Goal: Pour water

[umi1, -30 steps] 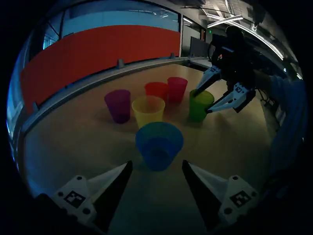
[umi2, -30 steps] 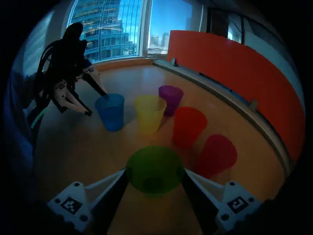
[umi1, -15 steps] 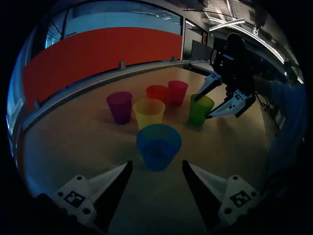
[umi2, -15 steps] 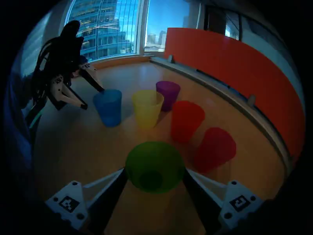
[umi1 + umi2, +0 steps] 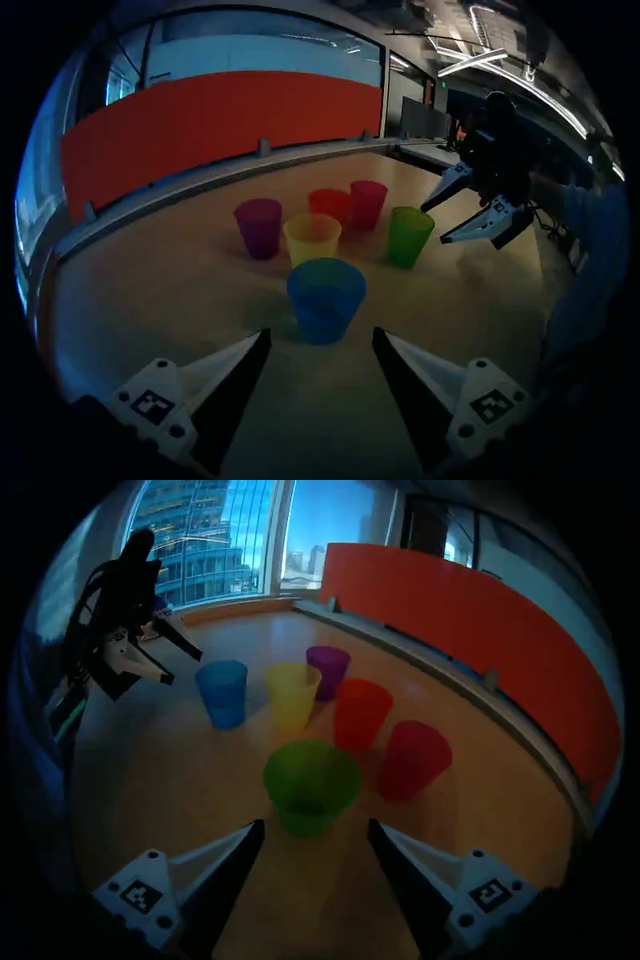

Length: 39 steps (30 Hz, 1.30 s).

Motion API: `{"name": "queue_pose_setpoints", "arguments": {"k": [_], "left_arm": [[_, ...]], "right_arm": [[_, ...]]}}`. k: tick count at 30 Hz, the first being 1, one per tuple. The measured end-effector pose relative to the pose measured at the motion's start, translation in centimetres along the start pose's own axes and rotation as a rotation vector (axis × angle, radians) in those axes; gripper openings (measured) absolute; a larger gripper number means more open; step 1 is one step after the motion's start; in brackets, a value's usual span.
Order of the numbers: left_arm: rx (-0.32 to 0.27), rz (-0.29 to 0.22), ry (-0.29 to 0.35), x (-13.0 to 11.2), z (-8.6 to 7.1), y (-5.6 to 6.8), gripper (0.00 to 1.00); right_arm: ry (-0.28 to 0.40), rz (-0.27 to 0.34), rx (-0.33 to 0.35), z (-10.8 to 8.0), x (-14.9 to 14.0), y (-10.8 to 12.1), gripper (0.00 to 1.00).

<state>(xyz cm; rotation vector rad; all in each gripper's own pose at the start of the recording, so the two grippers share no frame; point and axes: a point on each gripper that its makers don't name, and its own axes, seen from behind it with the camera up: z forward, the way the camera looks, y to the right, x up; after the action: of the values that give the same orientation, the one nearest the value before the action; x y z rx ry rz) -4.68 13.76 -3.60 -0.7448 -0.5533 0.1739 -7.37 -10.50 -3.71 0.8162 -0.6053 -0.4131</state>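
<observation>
Six plastic cups stand upright in a cluster on the wooden table [image 5: 144, 296]. In the left gripper view the blue cup [image 5: 326, 298] stands just ahead of my open left gripper [image 5: 320, 346], clear of its tips. Behind it are the yellow cup [image 5: 312, 237], purple cup [image 5: 258, 227], red cup [image 5: 329, 206], pink cup [image 5: 368, 203] and green cup [image 5: 409, 234]. My right gripper [image 5: 453, 221] hovers open to the right of the green cup. In the right gripper view the green cup [image 5: 312, 784] stands just beyond my open right gripper [image 5: 314, 834]. The left gripper [image 5: 182, 666] is left of the blue cup [image 5: 222, 693].
An orange partition [image 5: 224, 120] on a grey rail runs along the table's far edge. Tall windows [image 5: 208, 544] close the other end. A person's blue sleeve [image 5: 592, 240] is at the right of the left gripper view. Bare wood lies around the cups.
Both grippers have drawn back from the cups. The green cup, earlier between my right fingers, now stands ahead of their tips. The blue cup is also farther from my left gripper.
</observation>
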Motion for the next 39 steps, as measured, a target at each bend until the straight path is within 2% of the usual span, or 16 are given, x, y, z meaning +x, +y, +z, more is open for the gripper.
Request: {"name": "queue_pose_setpoints", "arguments": {"k": [4, 14, 20, 28, 35, 39], "left_arm": [[0.031, -0.014, 0.043, 0.6, -1.3, -0.1, 0.94], [0.149, -0.035, 0.184, 2.8, -5.1, -1.2, 0.94], [0.217, -0.036, 0.260, 3.9, -6.7, -1.5, 0.94], [0.315, -0.048, 0.379, 6.1, -8.7, -2.2, 0.94], [0.385, -0.049, 0.486, 7.7, -10.1, -2.4, 0.94], [0.427, -0.046, 0.532, 8.5, -10.8, -2.6, 0.94]], "right_arm": [[0.037, 0.026, -0.050, -1.7, 0.1, 0.2, 1.00], [0.171, 0.063, -0.195, -5.7, 1.8, 1.0, 1.00], [0.238, 0.097, -0.271, -7.6, 2.5, 1.8, 1.00], [0.386, 0.164, -0.386, -10.6, 5.3, 3.4, 1.00], [0.471, 0.207, -0.537, -12.7, 6.0, 6.1, 1.00], [0.515, 0.210, -0.629, -13.6, 6.3, 7.5, 1.00]]}}
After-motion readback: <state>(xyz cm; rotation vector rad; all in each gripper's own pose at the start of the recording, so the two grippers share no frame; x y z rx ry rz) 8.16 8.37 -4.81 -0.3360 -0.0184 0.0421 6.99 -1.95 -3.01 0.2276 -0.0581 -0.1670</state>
